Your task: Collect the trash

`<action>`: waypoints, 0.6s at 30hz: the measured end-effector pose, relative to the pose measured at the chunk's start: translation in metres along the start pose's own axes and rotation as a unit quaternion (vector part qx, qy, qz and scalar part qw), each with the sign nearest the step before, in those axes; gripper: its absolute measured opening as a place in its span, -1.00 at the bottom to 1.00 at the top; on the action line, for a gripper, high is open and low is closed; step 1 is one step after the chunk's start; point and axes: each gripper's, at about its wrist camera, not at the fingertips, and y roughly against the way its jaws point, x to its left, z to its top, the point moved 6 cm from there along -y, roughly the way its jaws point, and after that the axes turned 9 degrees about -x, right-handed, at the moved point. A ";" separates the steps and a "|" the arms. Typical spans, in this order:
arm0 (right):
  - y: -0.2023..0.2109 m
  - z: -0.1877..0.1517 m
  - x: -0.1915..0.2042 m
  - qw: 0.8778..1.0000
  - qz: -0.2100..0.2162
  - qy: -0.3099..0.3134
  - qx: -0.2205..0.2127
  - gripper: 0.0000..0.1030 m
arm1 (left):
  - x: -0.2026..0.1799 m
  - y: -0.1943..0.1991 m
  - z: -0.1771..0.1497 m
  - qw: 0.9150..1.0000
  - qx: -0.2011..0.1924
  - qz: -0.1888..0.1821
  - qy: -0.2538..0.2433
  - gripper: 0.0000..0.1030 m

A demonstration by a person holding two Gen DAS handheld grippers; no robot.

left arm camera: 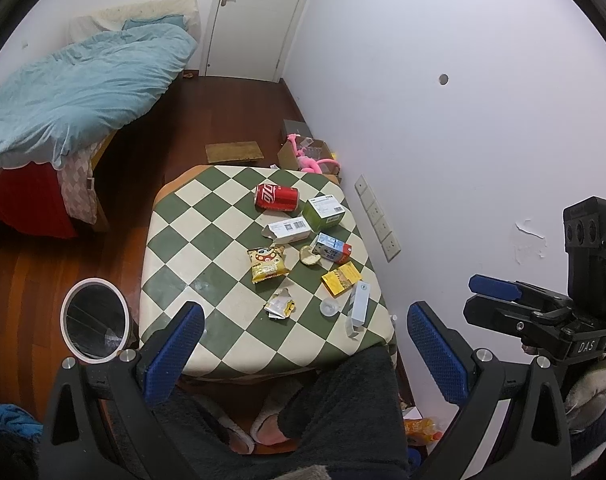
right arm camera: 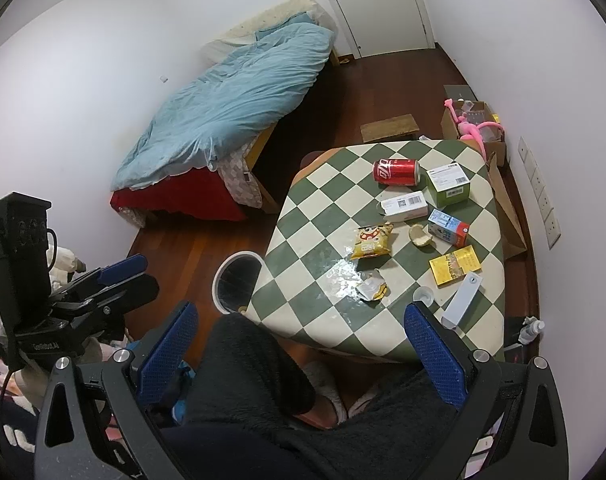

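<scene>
Left wrist view: the bin stands on the wood floor at the near left corner of the checked table; its dark liner shows no clear contents, so nothing looks collected yet.
Left gripper: jaws spread wide, holding nothing, hanging above the near table edge over the person's dark-clad knees.
Snack bag: yellow, lying flat near the table's middle, apart from the other pieces.
Crumpled wrapper: white and yellow, nearest to the left gripper, a likely first pick.
Cola can: red, on its side at the far part of the table, just left of the green box.
White barcode box: open at one end, just near of the can.
Milk carton: blue and red, lying down, with a pale scrap touching its left end.
Yellow packet: flat, towards the right edge.
Clear cup lid: small, just left of the tall white box at the near right corner.
Right gripper: in its own view the jaws stand wide apart and hold nothing, near the table's near edge.
Progress: all the litter seen lies on the table; the whole collection is left to do, as far as these views show.
</scene>
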 end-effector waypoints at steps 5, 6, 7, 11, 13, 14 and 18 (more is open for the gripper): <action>-0.001 0.000 0.000 1.000 0.001 0.000 0.001 1.00 | 0.000 0.000 0.000 1.000 -0.001 0.001 0.000 1.00; -0.001 0.000 0.000 1.000 0.001 0.000 0.001 1.00 | 0.000 -0.001 0.000 1.000 -0.001 0.001 0.000 1.00; -0.001 0.000 0.000 1.000 0.001 -0.001 0.000 1.00 | -0.001 -0.001 0.000 1.000 -0.001 0.002 0.001 1.00; -0.001 0.000 0.000 1.000 0.000 -0.001 0.000 1.00 | 0.001 -0.002 0.000 1.000 -0.002 0.002 0.002 1.00; -0.001 0.000 0.001 1.000 0.000 0.000 0.000 1.00 | 0.003 -0.002 0.002 1.000 -0.002 0.001 0.004 1.00; -0.002 0.000 0.001 1.000 -0.001 0.000 0.001 1.00 | 0.004 -0.001 0.001 1.000 -0.002 0.001 0.004 1.00; -0.003 0.000 0.000 1.000 0.000 0.000 0.003 1.00 | 0.004 -0.001 0.001 1.000 -0.002 0.001 0.003 1.00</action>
